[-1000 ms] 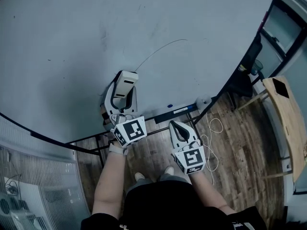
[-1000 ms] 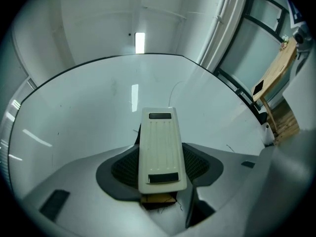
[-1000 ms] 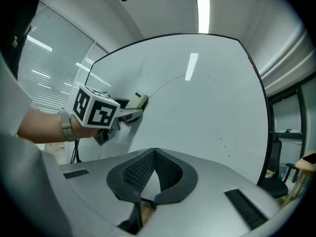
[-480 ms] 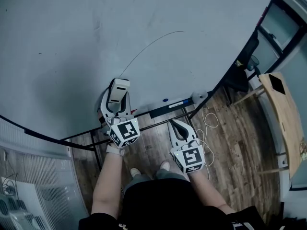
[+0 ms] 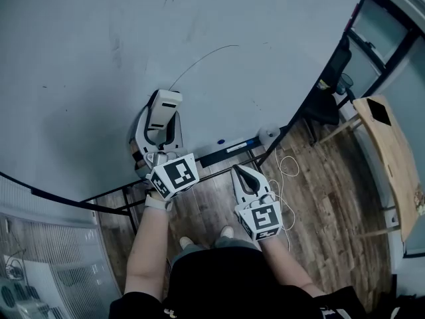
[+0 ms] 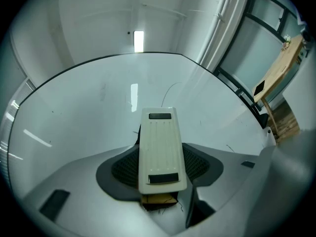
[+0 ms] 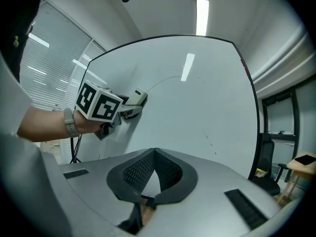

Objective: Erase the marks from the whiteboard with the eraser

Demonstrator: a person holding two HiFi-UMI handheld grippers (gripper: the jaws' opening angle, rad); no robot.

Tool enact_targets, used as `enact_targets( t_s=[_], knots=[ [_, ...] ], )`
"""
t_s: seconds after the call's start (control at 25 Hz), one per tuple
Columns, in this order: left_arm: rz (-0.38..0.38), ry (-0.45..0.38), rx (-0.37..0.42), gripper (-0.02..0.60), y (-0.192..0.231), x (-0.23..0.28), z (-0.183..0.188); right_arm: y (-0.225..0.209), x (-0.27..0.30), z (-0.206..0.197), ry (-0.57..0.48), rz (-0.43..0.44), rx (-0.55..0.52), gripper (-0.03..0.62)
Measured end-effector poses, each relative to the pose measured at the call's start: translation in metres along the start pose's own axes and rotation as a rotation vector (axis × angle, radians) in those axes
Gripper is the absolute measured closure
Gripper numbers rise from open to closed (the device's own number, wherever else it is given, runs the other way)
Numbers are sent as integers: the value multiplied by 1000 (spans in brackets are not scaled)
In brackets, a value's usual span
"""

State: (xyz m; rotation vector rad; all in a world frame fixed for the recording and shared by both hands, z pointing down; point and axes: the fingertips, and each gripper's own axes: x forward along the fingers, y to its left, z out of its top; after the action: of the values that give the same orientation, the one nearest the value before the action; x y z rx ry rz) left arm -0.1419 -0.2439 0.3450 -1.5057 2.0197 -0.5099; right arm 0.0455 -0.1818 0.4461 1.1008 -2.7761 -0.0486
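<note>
The whiteboard (image 5: 99, 58) fills the upper left of the head view. A thin curved black mark (image 5: 202, 60) runs across it, with faint smudges further left. My left gripper (image 5: 161, 121) is shut on a cream eraser (image 5: 164, 109), pressed flat against the board just below the lower end of the curved mark. In the left gripper view the eraser (image 6: 160, 149) lies lengthwise between the jaws, and the curved mark (image 6: 170, 88) shows beyond it. My right gripper (image 5: 244, 177) hangs shut and empty below the board's lower edge. The right gripper view shows the left gripper (image 7: 131, 104) on the board.
A marker tray (image 5: 232, 150) with a blue-capped marker and a small white object runs along the board's bottom edge. A black chair (image 5: 332, 88) and a wooden table (image 5: 392, 158) stand at the right. A white cable (image 5: 289, 171) lies on the wooden floor.
The left gripper with the eraser slid down along the board and then back up a little toward the curved mark. The right gripper has hardly moved.
</note>
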Motion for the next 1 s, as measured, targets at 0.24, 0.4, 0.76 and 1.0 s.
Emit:
enact_targets(
  t_s=[0.24, 0.4, 0.76, 1.0],
  knots=[
    [22, -80, 6, 316, -3, 22, 55, -29, -8, 7, -25, -57, 4, 568],
    [8, -118, 16, 316, -14, 39, 90, -53, -16, 9, -35, -102, 8, 568],
    [-44, -199, 28, 316, -48, 82, 178, -105, -40, 13, -52, -196, 12, 568],
    [-92, -245, 53, 316, -86, 106, 220, -138, -57, 12, -58, -257, 14, 568]
  ],
)
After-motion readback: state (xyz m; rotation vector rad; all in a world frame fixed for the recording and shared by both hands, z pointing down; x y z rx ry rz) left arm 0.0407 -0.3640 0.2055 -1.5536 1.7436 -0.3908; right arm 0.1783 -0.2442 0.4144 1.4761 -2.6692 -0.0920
